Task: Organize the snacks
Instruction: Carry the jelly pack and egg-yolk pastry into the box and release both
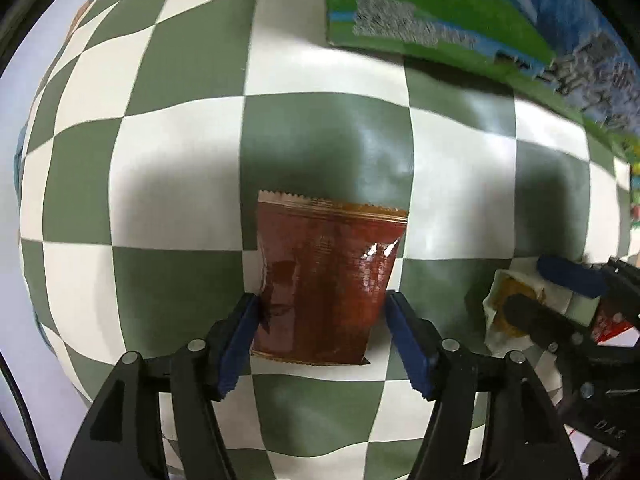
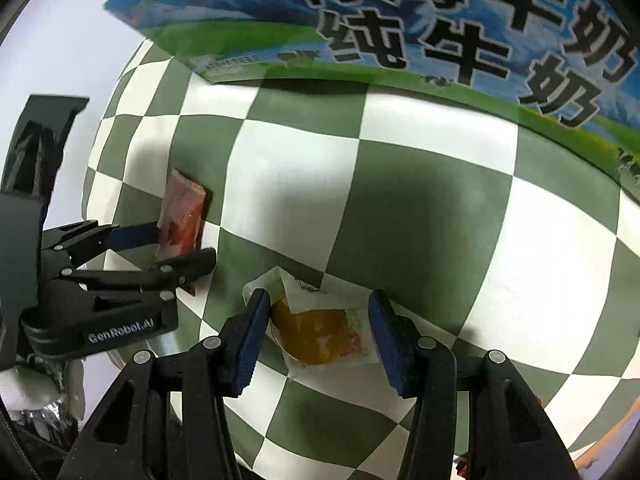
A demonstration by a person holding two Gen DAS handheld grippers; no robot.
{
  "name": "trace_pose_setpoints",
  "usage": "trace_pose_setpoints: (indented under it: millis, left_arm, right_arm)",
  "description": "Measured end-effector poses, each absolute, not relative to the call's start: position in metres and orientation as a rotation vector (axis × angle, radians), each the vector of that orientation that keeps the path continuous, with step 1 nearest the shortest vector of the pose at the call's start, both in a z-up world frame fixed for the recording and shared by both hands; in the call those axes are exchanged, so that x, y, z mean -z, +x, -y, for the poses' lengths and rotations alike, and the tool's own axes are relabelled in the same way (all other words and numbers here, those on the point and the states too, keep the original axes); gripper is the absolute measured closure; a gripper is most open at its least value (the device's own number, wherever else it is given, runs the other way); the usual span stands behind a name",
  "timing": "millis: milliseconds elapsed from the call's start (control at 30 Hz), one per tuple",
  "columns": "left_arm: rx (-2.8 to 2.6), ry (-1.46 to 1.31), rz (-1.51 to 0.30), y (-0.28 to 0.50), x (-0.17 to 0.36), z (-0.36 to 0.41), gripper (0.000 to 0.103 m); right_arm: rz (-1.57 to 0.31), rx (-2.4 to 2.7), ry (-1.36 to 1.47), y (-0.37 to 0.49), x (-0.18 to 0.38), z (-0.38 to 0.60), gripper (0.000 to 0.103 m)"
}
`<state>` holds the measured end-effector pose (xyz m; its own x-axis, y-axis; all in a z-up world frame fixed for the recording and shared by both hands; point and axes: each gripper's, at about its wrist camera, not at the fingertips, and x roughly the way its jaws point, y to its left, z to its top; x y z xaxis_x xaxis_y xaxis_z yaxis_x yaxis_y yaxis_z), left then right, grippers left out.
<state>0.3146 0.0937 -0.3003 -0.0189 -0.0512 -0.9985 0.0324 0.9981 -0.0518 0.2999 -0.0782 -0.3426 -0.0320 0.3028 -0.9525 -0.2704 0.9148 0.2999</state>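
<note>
Ribbed blue fingers (image 1: 240,340) pinch a glossy red-brown packet (image 1: 326,280); right fingers (image 2: 256,336) straddle a crinkly clear-wrapped yellow pastry (image 2: 316,332).

Light: bright, from overhead.
Shadows: soft dark patches on the green-and-white checked tabletop (image 1: 180,152).
Glare: on the glossy red-brown packet (image 1: 324,280).
Blur: the printed blue-and-green carton (image 2: 400,20).
Edges: strongly bowed.

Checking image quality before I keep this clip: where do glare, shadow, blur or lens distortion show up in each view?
Left wrist view: white glare on the red snack packet, soft dark shadow above it on the checkered cloth, motion blur on the milk carton, and the squares bulge from the fisheye. Right wrist view: carton lettering slightly smeared, gripper shadow behind the yellow pastry packet, same barrel distortion.
</note>
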Motion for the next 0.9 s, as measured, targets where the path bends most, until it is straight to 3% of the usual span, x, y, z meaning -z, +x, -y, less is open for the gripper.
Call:
trace_pose_setpoints:
  millis: [333,400,500,700,900]
  left_arm:
    - [0.009,-0.052,-1.551,0.288,0.295,-0.107,0.052]
    - [0.010,-0.058,-1.543,0.287,0.293,-0.104,0.052]
    - [0.024,-0.074,-1.528,0.279,0.290,-0.089,0.052]
    - [0.070,-0.113,-1.482,0.281,0.252,-0.086,0.052]
    - [0.151,-0.152,-1.369,0.287,0.178,-0.077,0.052]
  right_arm:
    - [-1.459,-0.458,-0.224,0.277,0.354,0.048,0.050]
    - [-1.436,-0.461,-0.201,0.274,0.348,0.049,0.060]
    - [-1.415,-0.465,-0.170,0.271,0.335,0.055,0.063]
    - [-1.387,-0.466,-0.042,0.267,0.308,0.078,0.063]
    - [-1.291,-0.464,0.123,0.266,0.248,0.126,0.063]
